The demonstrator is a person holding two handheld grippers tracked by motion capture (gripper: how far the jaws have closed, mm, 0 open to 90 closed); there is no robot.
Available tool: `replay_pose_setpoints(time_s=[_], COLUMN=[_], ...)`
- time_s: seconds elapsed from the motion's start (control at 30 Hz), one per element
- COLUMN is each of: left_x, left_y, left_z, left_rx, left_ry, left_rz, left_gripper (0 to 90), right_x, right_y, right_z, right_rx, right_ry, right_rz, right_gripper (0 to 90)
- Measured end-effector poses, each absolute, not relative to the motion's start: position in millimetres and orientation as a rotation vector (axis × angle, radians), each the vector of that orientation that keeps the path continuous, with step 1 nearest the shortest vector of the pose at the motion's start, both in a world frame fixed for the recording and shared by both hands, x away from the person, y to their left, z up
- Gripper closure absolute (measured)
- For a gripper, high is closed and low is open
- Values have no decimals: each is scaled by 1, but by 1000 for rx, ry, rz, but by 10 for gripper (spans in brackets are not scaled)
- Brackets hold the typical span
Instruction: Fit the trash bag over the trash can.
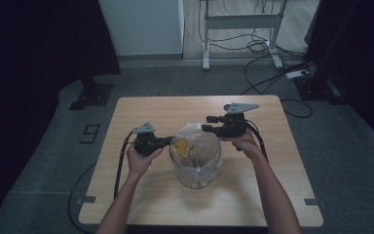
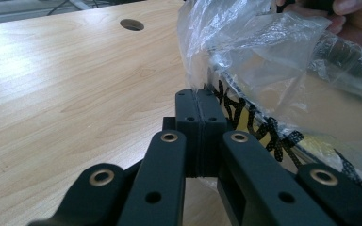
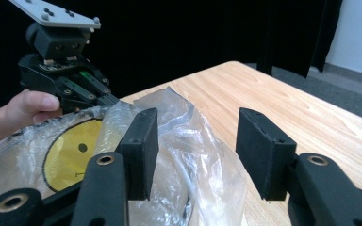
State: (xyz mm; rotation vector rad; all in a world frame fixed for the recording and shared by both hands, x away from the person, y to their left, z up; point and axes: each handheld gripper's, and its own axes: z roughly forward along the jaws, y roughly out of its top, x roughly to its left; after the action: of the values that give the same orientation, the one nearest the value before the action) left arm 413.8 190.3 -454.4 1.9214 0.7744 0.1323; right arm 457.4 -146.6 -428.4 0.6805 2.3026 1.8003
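Clear plastic bag [image 1: 195, 155] standing mid-frame on counter [image 1: 141, 200], contents inside, mouth bunched. Left gripper [image 2: 200, 123] fingers clamped on bag edge. Right gripper [image 3: 195, 153] fingers parted, gripping nothing. Closing or opening of bag judged unfinished.

clear plastic bag [image 1: 196, 155], yellow smiley print [image 3: 73, 154], perhaps black lettering

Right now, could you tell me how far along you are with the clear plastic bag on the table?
Done: the item with the yellow smiley face looks already inside the clear plastic bag, which stands on the wooden table. In hand: the left gripper is shut on the bag's edge, while the right gripper is open above the loose plastic, holding nothing. Left: probably gathering or closing the bag's mouth.
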Motion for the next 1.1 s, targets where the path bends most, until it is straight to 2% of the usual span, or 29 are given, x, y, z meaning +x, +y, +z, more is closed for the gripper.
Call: replay_pose_setpoints(time_s=[0.1,0.23,0.27,0.43,0.5,0.73,1.1], left_x=[414,414,415,414,414,414,414], left_y=[190,191,191,190,190,190,190], left_z=[-454,-455,-455,-454,-454,-454,-456], left_rx=[1922,1922,1922,1924,1925,1924,1916], left_ry=[774,774,774,772,772,775,773], left_rz=[133,132,133,136,138,140,134], left_gripper=[894,895,895,894,895,894,895], right_x=[464,466,465,462,460,462,467], right_y=[-145,-143,-142,-141,-141,-140,-138], right_z=[-430,-430,-430,-428,-426,-426,-446], right_rx=[681,666,638,577,547,590,636], right_ry=[2341,2367,2391,2435,2447,2354,2326], right_rz=[1820,1844,1848,1851,1843,1770,1683], right_gripper=[498,555,637,834,884,896,897])
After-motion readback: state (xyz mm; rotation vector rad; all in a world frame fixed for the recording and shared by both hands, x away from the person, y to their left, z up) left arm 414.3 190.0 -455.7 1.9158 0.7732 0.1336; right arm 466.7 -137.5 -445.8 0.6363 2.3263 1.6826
